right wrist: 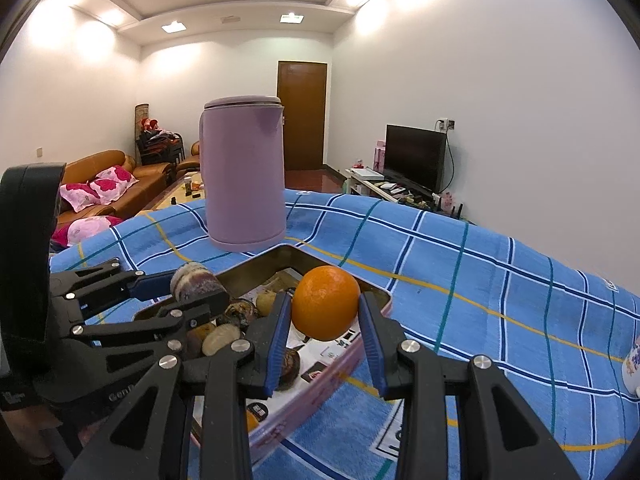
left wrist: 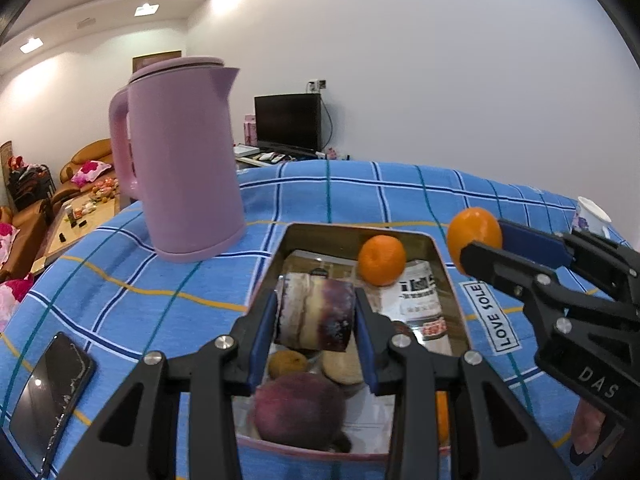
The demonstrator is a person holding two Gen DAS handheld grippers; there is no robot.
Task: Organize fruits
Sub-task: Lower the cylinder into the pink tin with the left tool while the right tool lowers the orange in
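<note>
2 loads held above blue plaid cloth (right wrist: 500, 264) over counter, near tall matte lilac kettle (right wrist: 242, 176). Below, shallow glossy metal tray (right wrist: 376, 300), printed liner, more fruit inside. Left tool (left wrist: 316, 312) nearly closed on blunt cut cylinder, purple-skinned, pale layered face (left wrist: 316, 312), over tray. Right tool (right wrist: 326, 306) nearly closed on round dimpled orange (right wrist: 326, 302) at tray's rim. Risks: smooth sphere possibly rolling out of narrow pads; tools close, possibly colliding; kettle possibly tipped by wide swing. Smaller orange (left wrist: 381, 260) loose in tray.
</note>
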